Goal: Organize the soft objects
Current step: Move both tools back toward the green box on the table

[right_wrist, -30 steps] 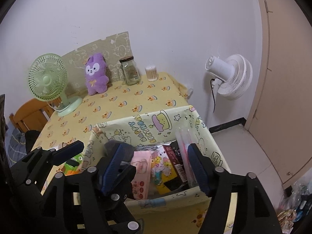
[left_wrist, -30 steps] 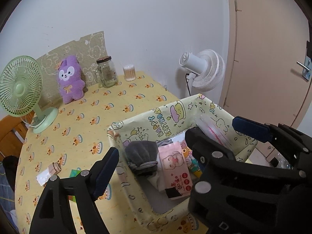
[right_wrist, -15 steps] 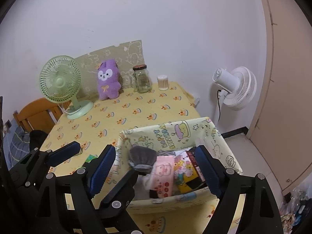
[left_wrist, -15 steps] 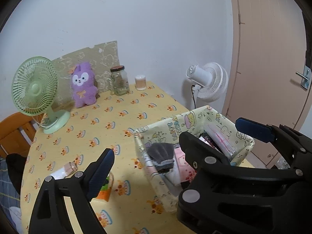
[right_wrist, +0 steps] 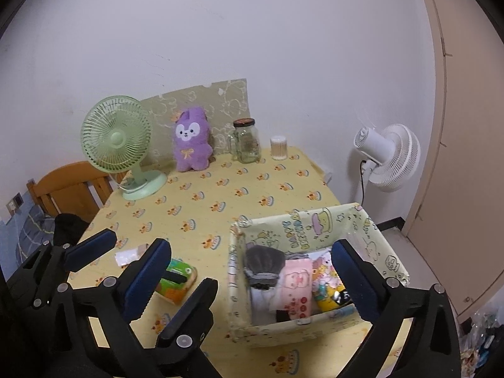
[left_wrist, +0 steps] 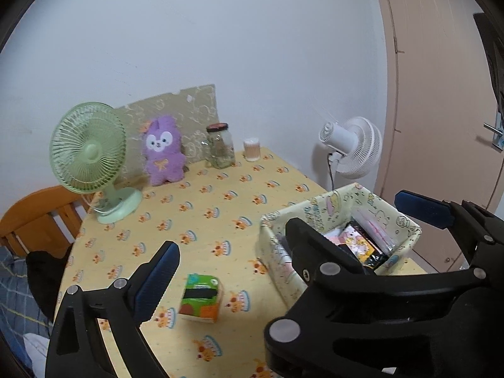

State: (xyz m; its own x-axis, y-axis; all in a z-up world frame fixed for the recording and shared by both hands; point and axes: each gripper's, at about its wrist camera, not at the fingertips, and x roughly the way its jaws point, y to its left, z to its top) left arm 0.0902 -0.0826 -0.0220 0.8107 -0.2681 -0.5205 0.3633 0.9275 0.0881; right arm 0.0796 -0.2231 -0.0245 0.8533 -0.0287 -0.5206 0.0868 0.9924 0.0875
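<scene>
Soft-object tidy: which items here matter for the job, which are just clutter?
Job:
- fabric bin
- grey cloth bundle in bin
- pink packet in bin
- purple plush
- green packet on table

Clutter:
- green fan
- glass jar
- swab pot
- white fan

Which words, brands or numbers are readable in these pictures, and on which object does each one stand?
None can be read with certainty.
Fabric storage box: coloured print beside a cartoon, letters too distorted to read.
Pink packet in the box: red characters, too small.
Green and orange carton: printed marks, blurred.
Glass jar: no legible label.
</scene>
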